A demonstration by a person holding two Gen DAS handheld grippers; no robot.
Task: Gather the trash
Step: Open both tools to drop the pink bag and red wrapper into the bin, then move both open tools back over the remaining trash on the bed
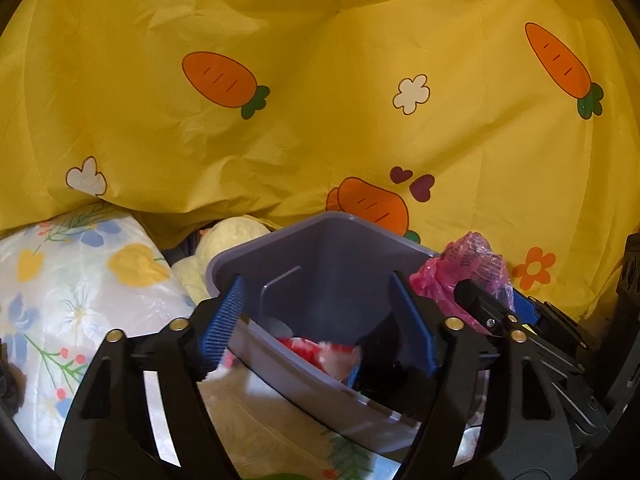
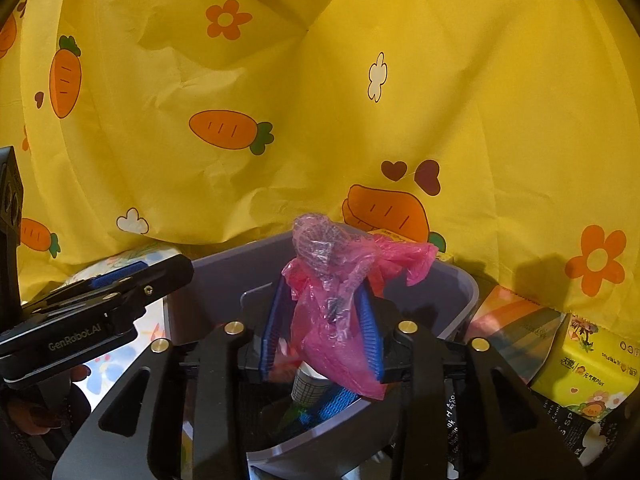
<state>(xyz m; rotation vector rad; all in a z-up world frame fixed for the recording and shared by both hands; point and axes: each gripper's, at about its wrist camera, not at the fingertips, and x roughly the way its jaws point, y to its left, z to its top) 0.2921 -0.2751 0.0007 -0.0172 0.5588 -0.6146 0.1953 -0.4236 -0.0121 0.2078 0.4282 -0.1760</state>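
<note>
Right wrist view: over the bin (image 2: 460,292), the right gripper (image 2: 320,324) stands part-open, pink bag (image 2: 332,312) between its fingers; contact unclear. Left gripper (image 1: 316,320) gapes wide above the bin, empty.

Left hand-held gripper (image 2: 86,300) body: "GenRobot.AI" is printed in pale letters.
Yellow tissue pack (image 2: 580,364): "Plus" is legible among small characters.

backdrop: yellow sheet (image 1: 320,120) printed with orange carrots and flowers, creased, hanging behind everything | left: white floral cloth (image 1: 80,280) with blue and yellow blooms, pale yellow plush (image 1: 228,240) just beside it | right: yellow tissue pack (image 2: 580,364) near an orange-striped packet (image 2: 516,320), under the sheet's edge
</note>
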